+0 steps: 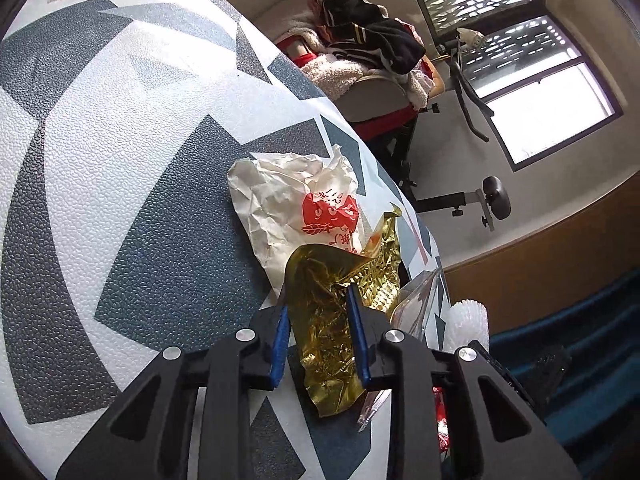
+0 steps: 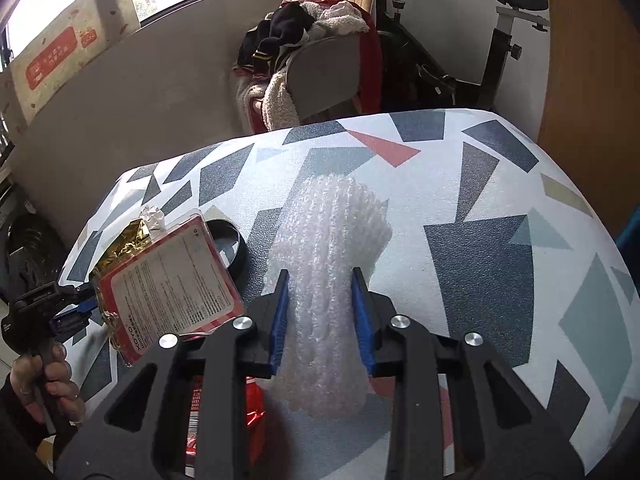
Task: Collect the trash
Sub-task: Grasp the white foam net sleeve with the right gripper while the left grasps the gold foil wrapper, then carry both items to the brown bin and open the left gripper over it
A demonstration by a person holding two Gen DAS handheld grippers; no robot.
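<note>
A crumpled gold foil wrapper (image 1: 324,344) lies on the patterned table (image 1: 120,160), and my left gripper (image 1: 316,292) is shut on it, blue pads pressing both sides. Just beyond lies a creased white paper bag (image 1: 280,200) with red print. In the right wrist view, my right gripper (image 2: 320,276) is shut on a roll of white bubble wrap (image 2: 332,232) that rests on the table (image 2: 480,264). The left gripper (image 2: 86,306) shows at the far left, held by a hand (image 2: 44,380), with the gold foil (image 2: 120,248) at its tips.
A red-edged clear blister pack (image 2: 172,280) lies over the foil, beside a black ring (image 2: 230,240). A red wrapper (image 2: 254,404) sits under my right gripper. A chair piled with clothes (image 2: 320,68) and an exercise bike (image 2: 500,52) stand past the table's far edge.
</note>
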